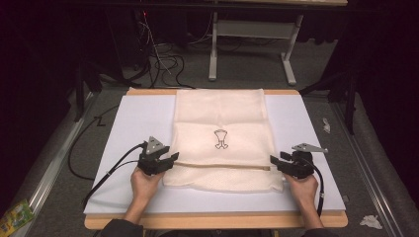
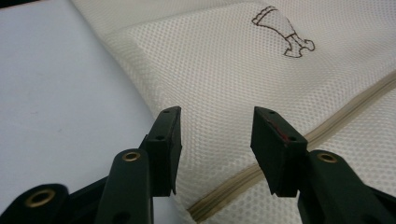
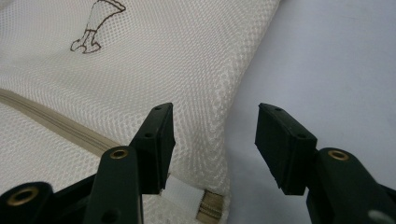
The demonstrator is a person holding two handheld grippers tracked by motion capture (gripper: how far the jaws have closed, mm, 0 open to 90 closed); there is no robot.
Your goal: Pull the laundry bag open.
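A cream mesh bag (image 1: 220,118) lies flat on the pale board (image 1: 138,118), its near part folded along a beige zipper (image 1: 222,167). A small brown emblem (image 1: 221,138) marks its middle. My left gripper (image 1: 174,158) sits at the bag's left edge by the zipper, open. In the left gripper view its jaws (image 2: 215,126) stand apart above the mesh (image 2: 210,70) and the zipper (image 2: 327,130), not touching either. My right gripper (image 1: 274,160) is at the bag's right edge, open. Its jaws (image 3: 215,116) straddle the bag's edge (image 3: 224,102) just above the zipper's end (image 3: 210,207).
The board rests on a wooden table (image 1: 212,220). Cables (image 1: 163,59) and the legs of a white frame (image 1: 213,49) lie on the floor behind. A crumpled scrap (image 1: 370,221) lies at the right and a colourful packet (image 1: 15,217) at the left.
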